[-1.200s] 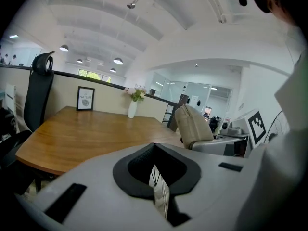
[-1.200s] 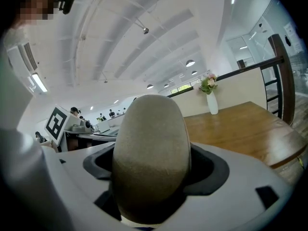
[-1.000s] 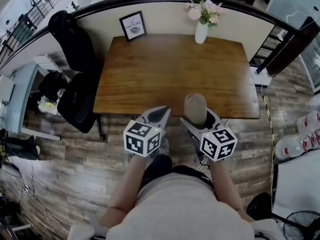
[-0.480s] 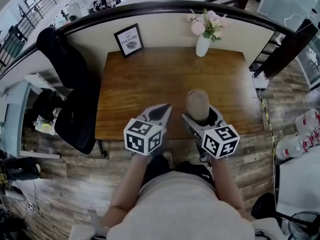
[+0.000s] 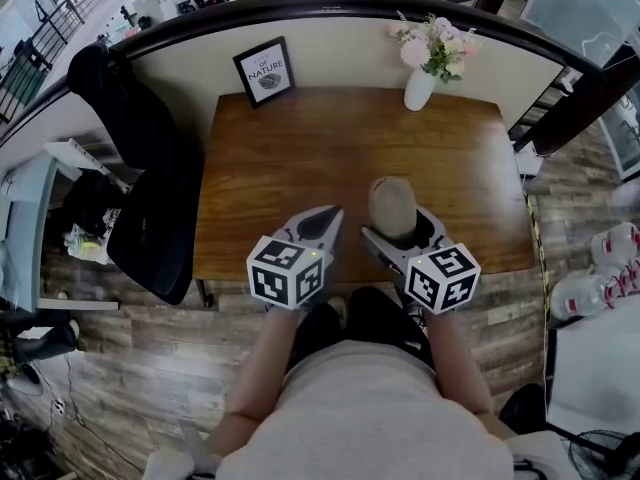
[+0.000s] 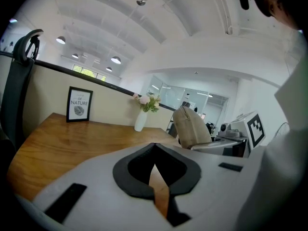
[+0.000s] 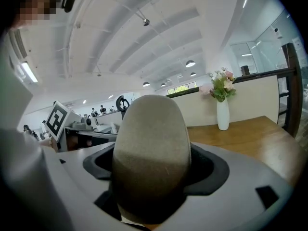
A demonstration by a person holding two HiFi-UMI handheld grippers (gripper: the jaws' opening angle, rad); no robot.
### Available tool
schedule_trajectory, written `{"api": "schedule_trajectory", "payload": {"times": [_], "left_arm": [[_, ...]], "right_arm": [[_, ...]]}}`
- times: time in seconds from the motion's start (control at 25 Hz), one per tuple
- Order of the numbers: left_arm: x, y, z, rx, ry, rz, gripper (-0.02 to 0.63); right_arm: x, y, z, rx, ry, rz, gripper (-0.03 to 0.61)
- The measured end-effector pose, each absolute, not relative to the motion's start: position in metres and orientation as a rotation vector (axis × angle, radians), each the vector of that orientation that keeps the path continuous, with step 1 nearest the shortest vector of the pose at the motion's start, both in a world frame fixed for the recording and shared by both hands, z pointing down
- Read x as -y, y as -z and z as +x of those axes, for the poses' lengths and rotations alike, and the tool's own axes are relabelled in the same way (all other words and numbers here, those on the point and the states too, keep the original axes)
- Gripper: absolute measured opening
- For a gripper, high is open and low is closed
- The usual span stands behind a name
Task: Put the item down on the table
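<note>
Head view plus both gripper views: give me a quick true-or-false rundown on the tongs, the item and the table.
1. The right tongs are shut on the beige item. True.
2. The left tongs hold something. False: they are shut with nothing between them.
3. The beige item lies released on the table. False: the right tongs grip it.
4. A white vase of flowers stands at the table's far edge. True.

base of item (image 5: 392,206) hidden inside right gripper (image 5: 401,239)
</note>
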State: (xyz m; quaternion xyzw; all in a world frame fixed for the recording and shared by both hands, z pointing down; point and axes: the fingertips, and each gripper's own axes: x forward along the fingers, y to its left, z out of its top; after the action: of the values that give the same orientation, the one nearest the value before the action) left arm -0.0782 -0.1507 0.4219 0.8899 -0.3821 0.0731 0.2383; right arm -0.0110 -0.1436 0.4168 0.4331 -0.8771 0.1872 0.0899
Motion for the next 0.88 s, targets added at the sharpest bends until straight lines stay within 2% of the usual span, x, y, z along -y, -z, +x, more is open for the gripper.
{"api": "schedule_trajectory", "payload": {"times": [0.88], "left_arm": [[0.199, -0.444, -0.071, 1.168, -0.177, 2.261, 0.014]], "right_arm": [[0.201, -0.432, 0.009, 2.567, -0.567, 1.106, 0.423]]}}
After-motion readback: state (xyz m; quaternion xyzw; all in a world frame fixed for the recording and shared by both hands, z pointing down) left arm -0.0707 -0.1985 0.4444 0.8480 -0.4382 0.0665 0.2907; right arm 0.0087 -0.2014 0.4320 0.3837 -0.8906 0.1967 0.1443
